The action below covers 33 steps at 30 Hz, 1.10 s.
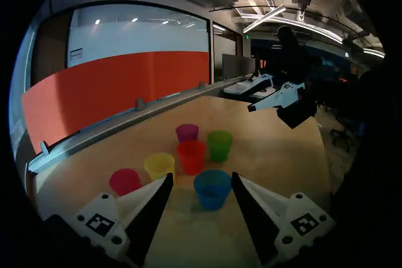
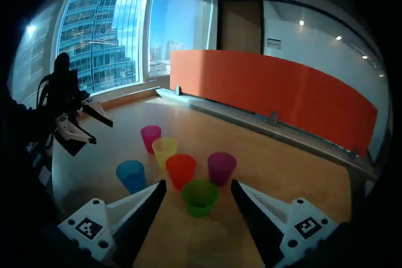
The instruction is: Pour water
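Several coloured plastic cups stand close together on a wooden table (image 1: 281,152). In the left gripper view a blue cup (image 1: 212,188) sits between the tips of my open left gripper (image 1: 201,177), untouched; behind it are a red cup (image 1: 191,156), yellow cup (image 1: 160,165), pink cup (image 1: 125,181), green cup (image 1: 219,145) and purple cup (image 1: 187,131). In the right gripper view my open right gripper (image 2: 198,184) frames the green cup (image 2: 200,196); the red cup (image 2: 181,170), purple cup (image 2: 221,167) and blue cup (image 2: 131,175) stand beyond. No water is visible in the cups.
The right gripper (image 1: 279,98) hovers over the far side of the table, the left gripper (image 2: 80,122) is at the left, fingers apart. An orange wall panel (image 2: 281,87) with a rail runs along one table edge. Large windows (image 2: 100,36) lie behind.
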### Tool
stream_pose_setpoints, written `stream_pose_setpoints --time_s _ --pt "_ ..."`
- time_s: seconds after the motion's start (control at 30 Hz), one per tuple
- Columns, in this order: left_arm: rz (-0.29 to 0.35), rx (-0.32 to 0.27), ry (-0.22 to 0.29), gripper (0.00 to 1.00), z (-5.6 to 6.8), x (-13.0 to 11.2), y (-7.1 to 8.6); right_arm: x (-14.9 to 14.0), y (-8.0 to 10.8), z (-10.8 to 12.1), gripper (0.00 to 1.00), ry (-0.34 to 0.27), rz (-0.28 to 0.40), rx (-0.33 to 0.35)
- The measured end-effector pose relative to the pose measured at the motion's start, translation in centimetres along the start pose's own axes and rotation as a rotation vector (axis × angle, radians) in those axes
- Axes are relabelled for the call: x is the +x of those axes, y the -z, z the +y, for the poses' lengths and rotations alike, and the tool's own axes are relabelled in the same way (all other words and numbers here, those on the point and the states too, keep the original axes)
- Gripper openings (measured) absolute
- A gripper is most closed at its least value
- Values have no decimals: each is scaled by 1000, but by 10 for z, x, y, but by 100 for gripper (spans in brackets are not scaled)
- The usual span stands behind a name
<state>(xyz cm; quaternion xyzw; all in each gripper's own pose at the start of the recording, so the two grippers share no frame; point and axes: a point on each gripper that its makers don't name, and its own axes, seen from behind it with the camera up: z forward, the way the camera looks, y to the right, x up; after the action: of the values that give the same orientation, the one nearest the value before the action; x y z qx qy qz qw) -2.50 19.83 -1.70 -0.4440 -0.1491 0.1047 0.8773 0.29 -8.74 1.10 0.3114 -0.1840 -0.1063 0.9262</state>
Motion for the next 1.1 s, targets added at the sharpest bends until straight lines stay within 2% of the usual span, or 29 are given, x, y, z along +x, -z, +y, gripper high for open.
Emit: stream_pose_setpoints --time_s 0.6,1.1 --pt "-142 -57 -10 85 10 -57 -34 -19 -24 -2 100 0 -42 18" --pt "-219 -117 -12 85 22 -79 -62 -27 -35 3 100 -13 -63 26"
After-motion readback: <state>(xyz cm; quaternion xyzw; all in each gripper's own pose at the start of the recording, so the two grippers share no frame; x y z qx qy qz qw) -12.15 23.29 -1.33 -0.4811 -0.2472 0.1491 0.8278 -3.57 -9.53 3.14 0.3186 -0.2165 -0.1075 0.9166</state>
